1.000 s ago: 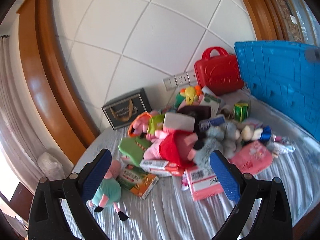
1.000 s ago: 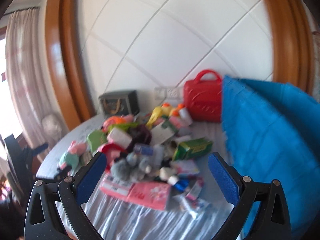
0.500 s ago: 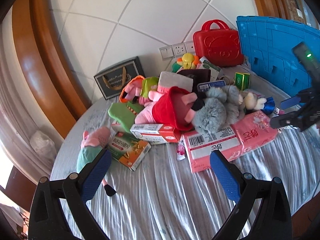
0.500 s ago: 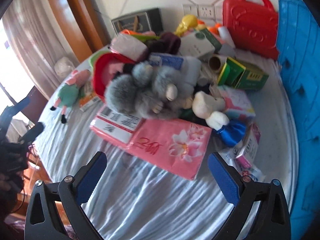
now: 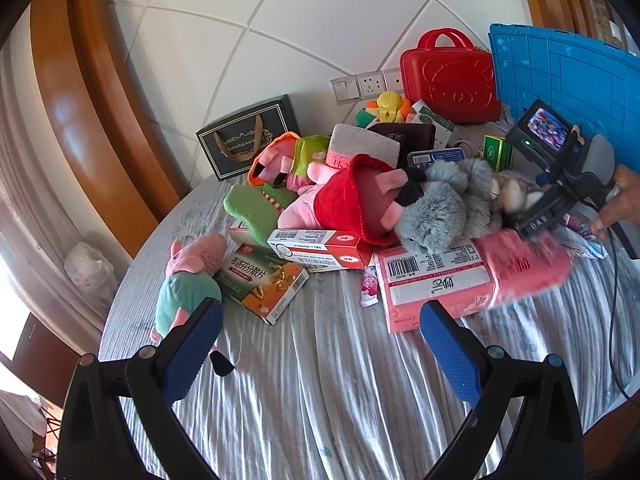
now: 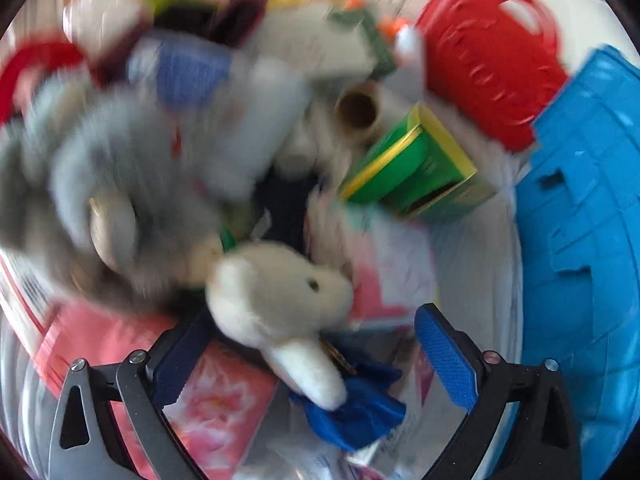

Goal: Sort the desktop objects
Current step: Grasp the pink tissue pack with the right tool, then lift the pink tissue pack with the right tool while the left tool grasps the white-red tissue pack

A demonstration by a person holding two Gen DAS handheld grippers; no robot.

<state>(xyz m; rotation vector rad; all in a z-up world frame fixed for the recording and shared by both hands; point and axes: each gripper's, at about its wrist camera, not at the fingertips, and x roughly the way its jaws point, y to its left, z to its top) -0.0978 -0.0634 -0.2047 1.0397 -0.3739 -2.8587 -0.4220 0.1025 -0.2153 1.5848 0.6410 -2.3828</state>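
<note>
item: small white plush toy [image 6: 280, 292], near the table's [image 5: 320, 400] right edge, by the blue crate [image 6: 580, 220]; our right gripper [image 6: 316, 356] spread wide, straddling it to grasp, we judge; left gripper [image 5: 320, 344] released, empty, over bare cloth.

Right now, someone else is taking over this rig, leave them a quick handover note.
Left gripper: open, empty, above bare tablecloth in front of the pile.
Right gripper: open, low over the pile, its fingers either side of the white plush; not closed on it.
Toys, boxes and the pink pack lie heaped mid-table; red case and blue crate behind.
Done: nothing visibly sorted.
Left: everything.
</note>
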